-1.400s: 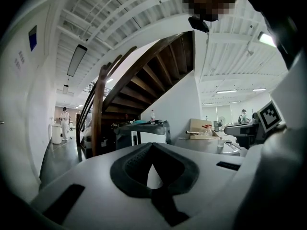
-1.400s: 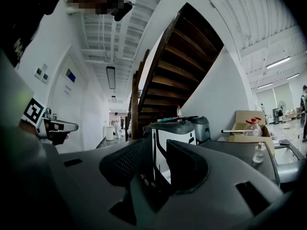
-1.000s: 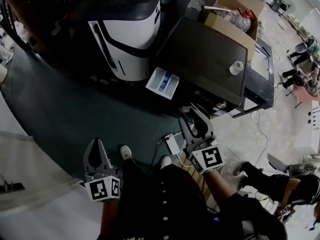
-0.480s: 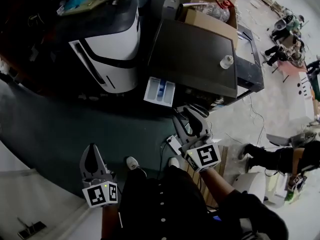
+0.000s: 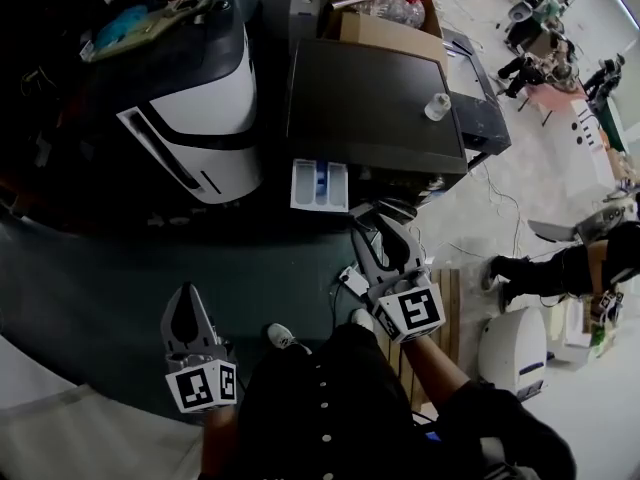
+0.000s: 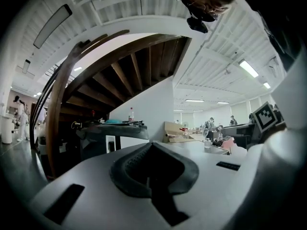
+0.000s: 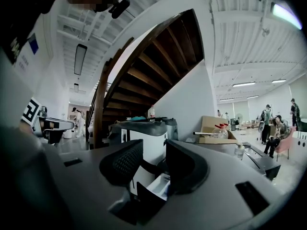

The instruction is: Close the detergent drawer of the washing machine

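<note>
- dark green floor mat (image 5: 100, 268) runs under the person's feet, with pale floor to its right and a wooden staircase (image 7: 144, 66) rising behind.
- right gripper (image 5: 383, 236) points level at the machine, jaws parted and holding nothing; in the right gripper view (image 7: 153, 150) the drawer shows through the gap, further off.
- left gripper (image 5: 186, 306) hangs lower left over the mat, well apart from the machine, pads pressed together on nothing (image 6: 152, 152).
- detergent drawer (image 5: 319, 184) juts out of the front of the washing machine (image 5: 370, 98) at its upper left corner; its long axis runs from the machine towards the person.
- drawer is white, open-topped, split into compartments, with a blue insert in the middle.
- right gripper's tips sit near its outer end, slightly to its right, not touching.
- power strip (image 5: 352, 282) lies on the floor beside the right gripper.
- small clear bottle (image 5: 436, 106) stands on the machine's dark top; a cardboard box (image 5: 385, 28) sits behind it.
- white appliance (image 5: 200, 118) with a dark band stands just left of the machine.
</note>
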